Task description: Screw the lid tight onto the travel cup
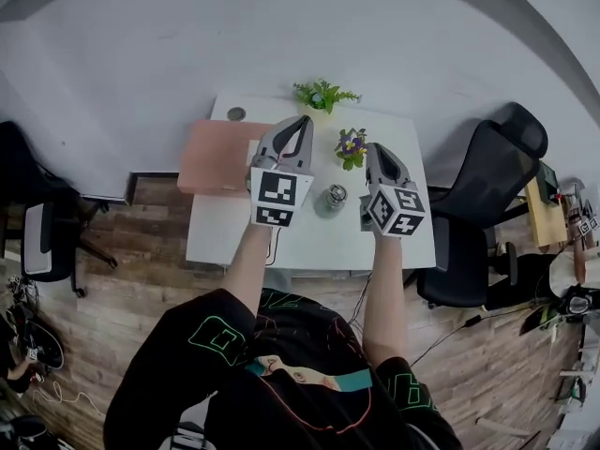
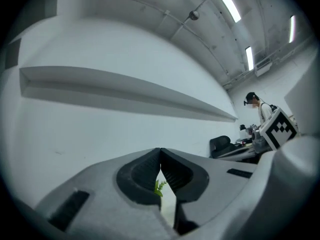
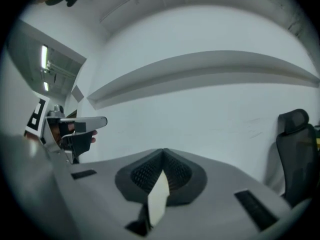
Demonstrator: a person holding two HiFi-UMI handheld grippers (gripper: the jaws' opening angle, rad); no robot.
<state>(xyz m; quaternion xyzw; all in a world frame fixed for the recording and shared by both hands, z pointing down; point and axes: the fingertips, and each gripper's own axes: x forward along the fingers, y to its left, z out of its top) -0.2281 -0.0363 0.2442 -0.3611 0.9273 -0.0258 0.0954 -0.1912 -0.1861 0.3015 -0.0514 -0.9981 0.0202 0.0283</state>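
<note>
In the head view a steel travel cup (image 1: 334, 198) stands on the white table (image 1: 309, 242), between my two grippers. My left gripper (image 1: 302, 122) is held above the table to the cup's left, tips touching, nothing between them. My right gripper (image 1: 378, 150) hovers to the cup's right, also shut and empty. In the left gripper view the gripper (image 2: 160, 151) points at the white wall, with a green sprig showing through the gap under its tips. The right gripper view shows that gripper (image 3: 163, 151) with its tips together against the wall. I cannot make out a separate lid.
A pink mat (image 1: 217, 156) lies on the table's left part. A green plant (image 1: 323, 95) and a small flower pot (image 1: 352, 148) stand at the back. A black office chair (image 1: 487, 204) is to the right. Wooden floor surrounds the table.
</note>
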